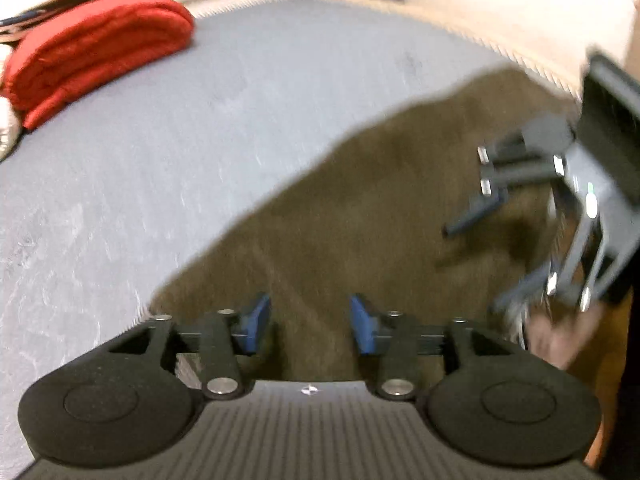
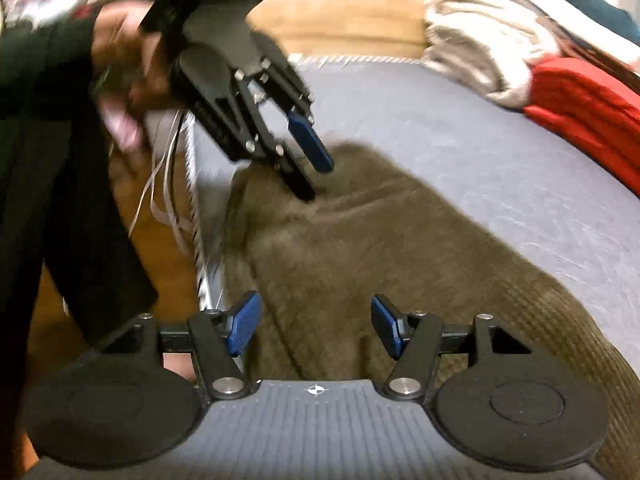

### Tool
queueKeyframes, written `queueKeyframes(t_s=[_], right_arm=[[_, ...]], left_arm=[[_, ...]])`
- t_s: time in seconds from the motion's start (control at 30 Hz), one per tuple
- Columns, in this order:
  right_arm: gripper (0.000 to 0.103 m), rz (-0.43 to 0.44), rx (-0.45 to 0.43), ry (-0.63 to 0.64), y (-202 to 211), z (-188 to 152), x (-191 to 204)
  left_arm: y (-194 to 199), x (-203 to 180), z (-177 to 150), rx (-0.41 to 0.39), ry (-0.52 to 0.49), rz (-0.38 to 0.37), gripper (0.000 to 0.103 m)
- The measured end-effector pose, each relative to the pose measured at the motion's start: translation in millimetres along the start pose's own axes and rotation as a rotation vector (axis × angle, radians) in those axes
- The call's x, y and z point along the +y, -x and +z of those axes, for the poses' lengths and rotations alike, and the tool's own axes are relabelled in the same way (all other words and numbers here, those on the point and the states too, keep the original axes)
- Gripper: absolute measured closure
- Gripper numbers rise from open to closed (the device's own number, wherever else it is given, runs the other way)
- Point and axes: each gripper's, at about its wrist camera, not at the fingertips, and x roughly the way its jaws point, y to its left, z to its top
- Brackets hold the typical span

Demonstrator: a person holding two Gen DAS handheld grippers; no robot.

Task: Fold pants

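The pants (image 2: 360,248) lie flat on the grey bed (image 1: 160,160), both the left gripper (image 1: 310,322) and right gripper (image 2: 316,328) released above them; each should pinch a corner squarely before lifting.

Olive-brown ribbed corduroy pants (image 2: 400,248) look matt and soft. Grey-blue woven bed cover (image 1: 200,128) looks rough. At 10 o'clock, red folded knit blanket (image 1: 96,48) looks fuzzy.
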Motion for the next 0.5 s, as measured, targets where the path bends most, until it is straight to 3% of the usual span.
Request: queueKeyframes(t_s=[0.1, 0.13, 0.2, 0.23, 0.33, 0.5], right_arm=[[0.041, -0.062, 0.075, 0.024, -13, -12, -3], [0.041, -0.071, 0.130, 0.031, -20, -19, -2], [0.041, -0.058, 0.128, 0.012, -19, -24, -4], [0.041, -0.056, 0.132, 0.002, -16, -23, -5], [0.041, -0.107, 0.058, 0.000, 12, -16, -10], [0.041, -0.256, -0.125, -0.250, 77, -2, -62]], left_arm=[[-13, 4, 14, -0.016, 0.061, 0.066, 0.032], [-22, 12, 15, 0.024, 0.086, 0.089, 0.032], [-50, 26, 13, 0.173, 0.148, 0.135, 0.036], [-57, 26, 11, 0.197, 0.135, 0.146, 0.035], [-55, 15, 26, 0.161, 0.111, 0.170, 0.035], [-43, -11, 65, -0.020, 0.134, 0.171, 0.031]])
